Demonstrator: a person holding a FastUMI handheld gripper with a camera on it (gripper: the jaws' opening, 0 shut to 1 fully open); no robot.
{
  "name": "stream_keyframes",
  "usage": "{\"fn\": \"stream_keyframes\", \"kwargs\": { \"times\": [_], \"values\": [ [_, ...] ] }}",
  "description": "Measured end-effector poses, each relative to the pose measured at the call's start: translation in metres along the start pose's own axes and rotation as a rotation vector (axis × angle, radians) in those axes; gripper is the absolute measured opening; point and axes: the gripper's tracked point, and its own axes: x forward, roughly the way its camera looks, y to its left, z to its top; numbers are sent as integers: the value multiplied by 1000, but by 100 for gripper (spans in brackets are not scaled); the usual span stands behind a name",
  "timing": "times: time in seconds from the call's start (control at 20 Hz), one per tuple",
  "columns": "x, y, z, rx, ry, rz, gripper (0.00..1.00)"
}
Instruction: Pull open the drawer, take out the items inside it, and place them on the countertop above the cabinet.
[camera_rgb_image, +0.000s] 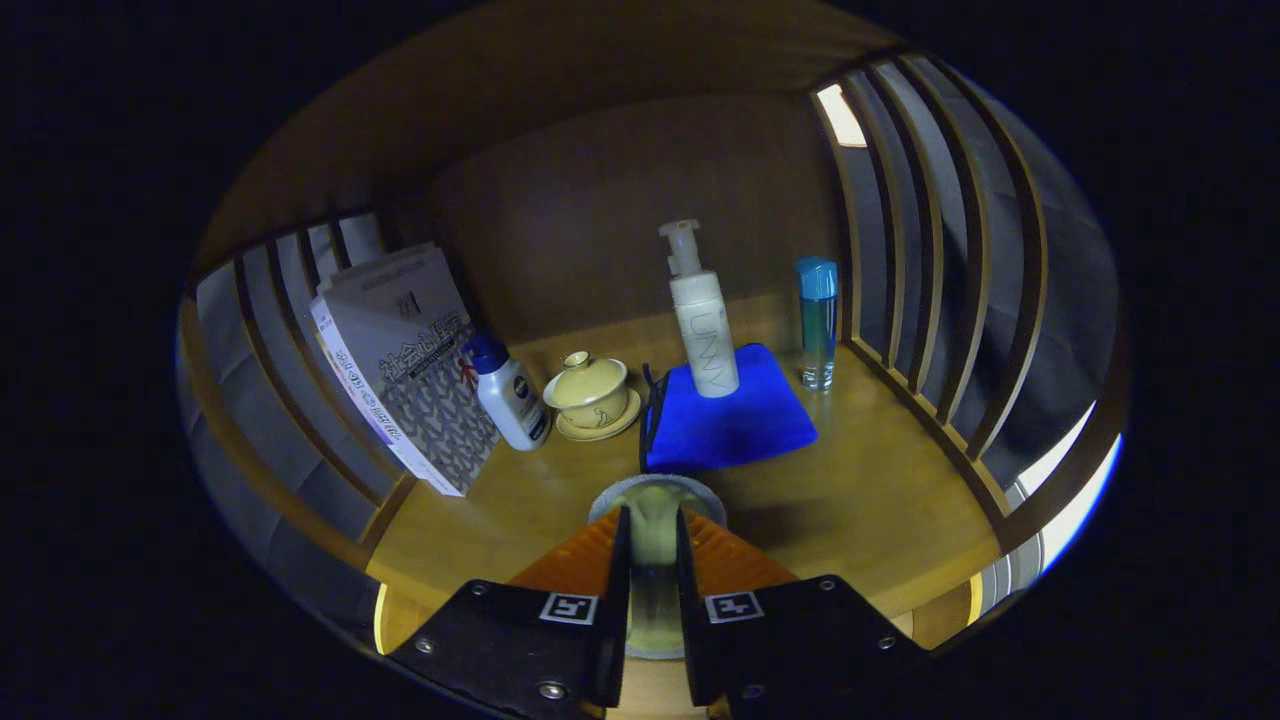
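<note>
My gripper (655, 520) is shut on a pale, translucent item with a round grey rim (655, 488); what it is I cannot tell. It hangs over the front part of the wooden countertop (880, 500). Just beyond the fingers lies a folded blue cloth (735, 425) with a white pump bottle (703, 340) standing upright on its far edge. Left of the cloth sits a yellow lidded tea bowl on a saucer (590, 395), then a white bottle with a blue cap (508, 395). A clear bottle with a blue cap (817, 320) stands to the right of the cloth.
A book (410, 370) leans against the slatted wooden rail on the left (270, 400). A matching slatted rail (950, 300) closes the right side, and a wooden back panel (600, 210) stands behind the items. Bare wood lies right of the fingers.
</note>
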Motion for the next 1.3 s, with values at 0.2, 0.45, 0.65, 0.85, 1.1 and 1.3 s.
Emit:
{"fn": "stream_keyframes", "kwargs": {
  "times": [0.2,0.45,0.65,0.85,1.1,1.3],
  "values": [
    [-1,-2,1,-11,-30,-12,45],
    [-33,-7,6,-55,-134,-32,85],
    [-74,-2,-1,-85,-225,-10,95],
    [-118,9,-22,-104,-291,31,96],
    [-168,15,-54,-108,-380,66,95],
    [-193,25,-95,-153,-420,88,95]
  ]
}}
